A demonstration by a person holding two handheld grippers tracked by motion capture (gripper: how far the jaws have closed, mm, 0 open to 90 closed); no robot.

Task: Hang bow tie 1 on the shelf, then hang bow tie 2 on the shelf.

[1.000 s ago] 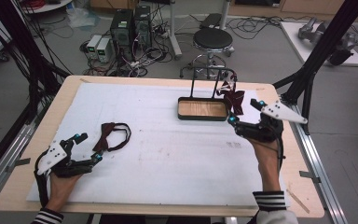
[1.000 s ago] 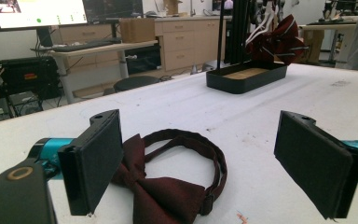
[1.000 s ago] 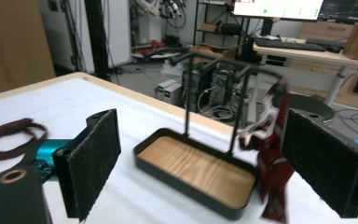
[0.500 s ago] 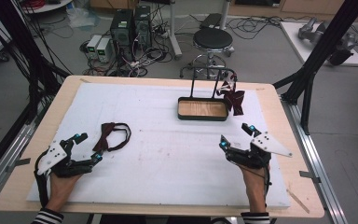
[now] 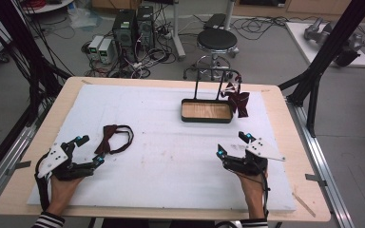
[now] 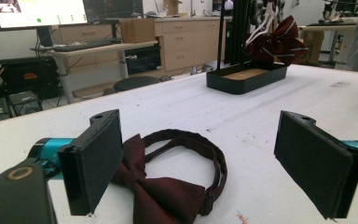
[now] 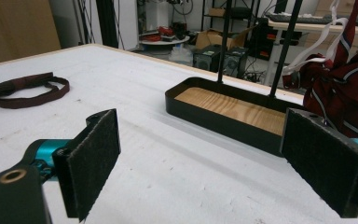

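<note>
We look down on a wide desk topped with a white pad. Toward its far right edge stands a black tray with a wooden floor and a thin upright rack; a dark red striped tie hangs bunched from the rack at the tray's right end.

Near the desk's front left corner lies a bow tie, flat on the pad, its knot and wings nearest us and its strap curled in a loop behind. It is deep maroon, a soft matte weave, with a small clasp on the strap.

Our left tongs rest low on the pad with the jaws spread wide apart, the bow tie's wings just in front of and between them, not yet touched. Our right tongs sit near the front right, also released and holding nothing, facing the tray.

We judge the step to be the reach for the bow tie. Next, the left tongs should slide forward and close on the knot, where the cloth is thickest.
</note>
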